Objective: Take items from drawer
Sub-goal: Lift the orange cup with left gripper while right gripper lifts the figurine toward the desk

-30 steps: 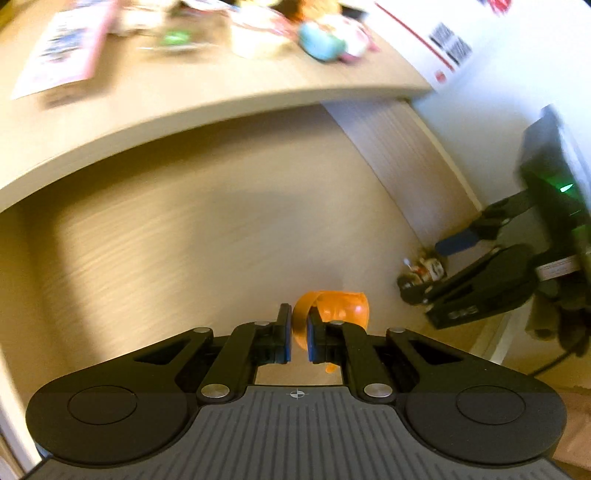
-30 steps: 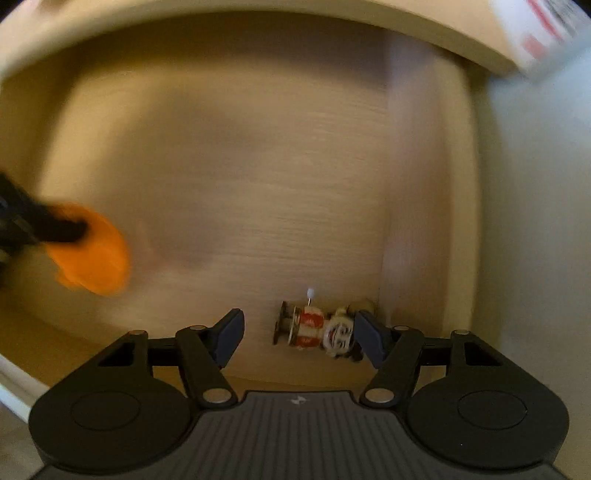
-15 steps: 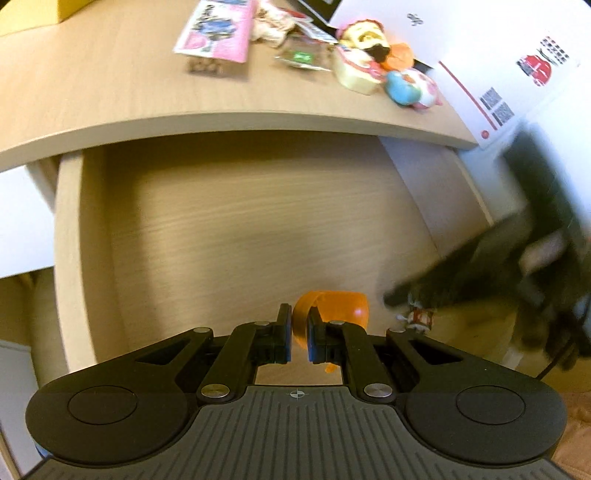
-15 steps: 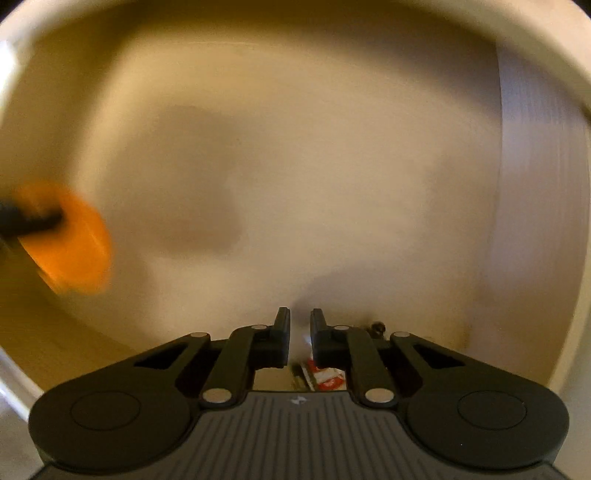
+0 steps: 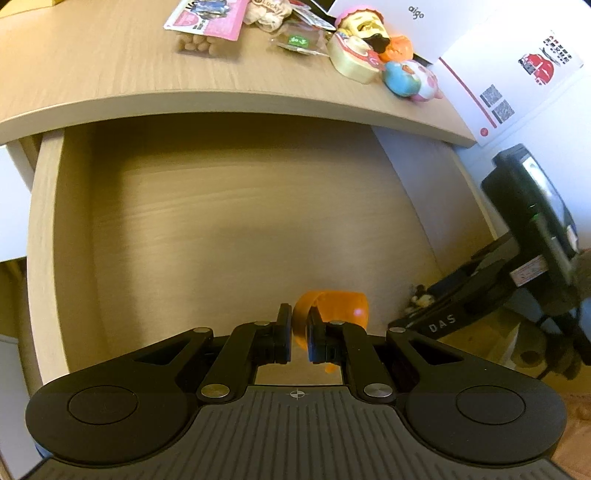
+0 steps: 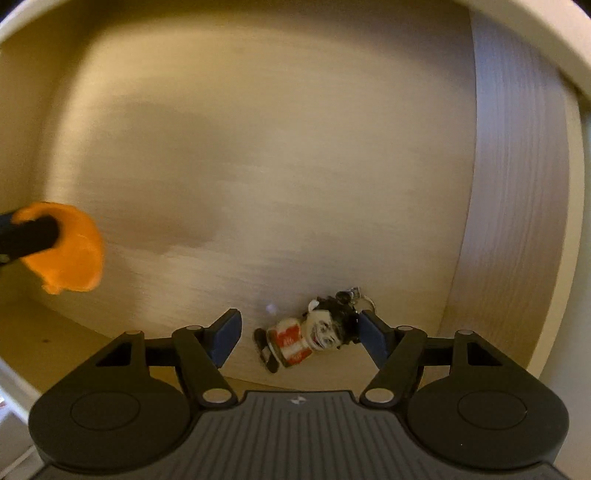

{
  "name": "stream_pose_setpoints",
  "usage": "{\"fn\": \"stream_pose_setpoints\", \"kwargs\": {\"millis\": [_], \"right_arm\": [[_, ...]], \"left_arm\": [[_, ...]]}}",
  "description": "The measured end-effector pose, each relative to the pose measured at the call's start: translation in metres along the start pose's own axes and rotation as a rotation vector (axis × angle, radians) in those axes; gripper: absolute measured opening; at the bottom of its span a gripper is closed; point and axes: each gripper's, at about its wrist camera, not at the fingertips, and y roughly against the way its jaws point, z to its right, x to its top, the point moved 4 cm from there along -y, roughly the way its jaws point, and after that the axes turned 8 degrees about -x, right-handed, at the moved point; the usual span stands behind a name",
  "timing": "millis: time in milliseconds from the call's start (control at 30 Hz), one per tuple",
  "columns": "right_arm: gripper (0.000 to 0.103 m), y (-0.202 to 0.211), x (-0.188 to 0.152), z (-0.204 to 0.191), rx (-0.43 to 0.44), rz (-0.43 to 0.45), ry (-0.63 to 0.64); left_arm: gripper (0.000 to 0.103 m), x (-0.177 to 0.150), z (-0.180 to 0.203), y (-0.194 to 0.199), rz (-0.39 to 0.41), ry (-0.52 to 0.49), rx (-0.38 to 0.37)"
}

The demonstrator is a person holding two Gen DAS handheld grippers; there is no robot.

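An orange toy (image 5: 332,310) is clamped between the closed fingers of the left gripper (image 5: 300,334) and is held above the wooden floor of the open drawer (image 5: 40,236). In the right wrist view the same orange toy (image 6: 70,254) is seen at the left edge, pinched by a black finger.

The right gripper (image 6: 299,338) is pointed down into the drawer's near right corner, and its jaws are opening. A small figure (image 6: 306,339) with a red-and-white striped body, a pale face and dark hair is lying on its side on the drawer floor between the two blue pads; no pad is seen to press on it. A small metal ring (image 6: 360,301) is attached at its head end.

On the desk top (image 5: 110,74) above the drawer, a pink packet (image 5: 207,18), a clear wrapper with a green label (image 5: 297,40) and several colourful toys (image 5: 384,62) are gathered near the back right.
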Motion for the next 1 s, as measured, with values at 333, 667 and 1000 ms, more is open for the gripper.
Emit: {"fn": "stream_pose_setpoints", "kwargs": {"millis": [333,667,1000], "right_arm": [[0.066,-0.017,-0.009,0.003,0.024,0.049,-0.05],[0.066,0.038,-0.027,-0.009,0.119,0.317,-0.198],[0.066,0.114,-0.04,0.022,0.082,0.626,-0.339]], "left_arm": [[0.01,-0.003,0.012,-0.003,-0.022,-0.023,0.005],[0.01,0.009,0.038,-0.005,-0.012,-0.085,0.016],[0.009,0.107,0.091,0.044,0.184,-0.189,-0.049]]}}
